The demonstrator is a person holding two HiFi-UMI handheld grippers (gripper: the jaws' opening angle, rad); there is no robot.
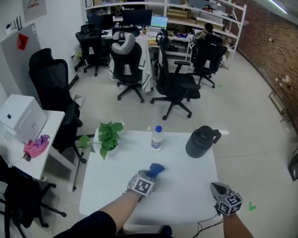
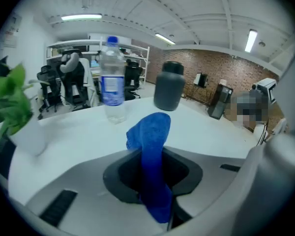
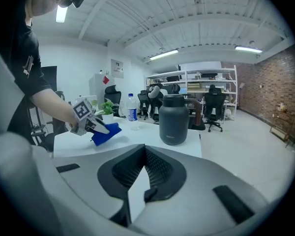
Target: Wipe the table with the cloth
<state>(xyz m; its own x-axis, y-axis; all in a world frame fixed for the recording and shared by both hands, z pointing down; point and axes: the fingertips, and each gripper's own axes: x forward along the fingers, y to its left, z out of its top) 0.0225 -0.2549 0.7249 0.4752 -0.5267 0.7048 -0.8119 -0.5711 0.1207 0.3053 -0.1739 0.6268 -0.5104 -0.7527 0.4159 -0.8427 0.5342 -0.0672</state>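
With cloth (image 1: 157,168) pinched in left gripper (image 1: 150,175) at middle of table (image 1: 188,192) and right gripper (image 1: 216,187) closed, empty, at near right edge, could topple bottle (image 1: 157,138) just beyond on a far sweep, or drag cloth free of so small a pinch.

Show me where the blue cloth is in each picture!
Head view: blue cloth lower middle, left of the dark jug.
Left gripper view: centre, between the jaws, below the jug.
Right gripper view: left of centre, left of the jug.
Shared landmark: the jug.
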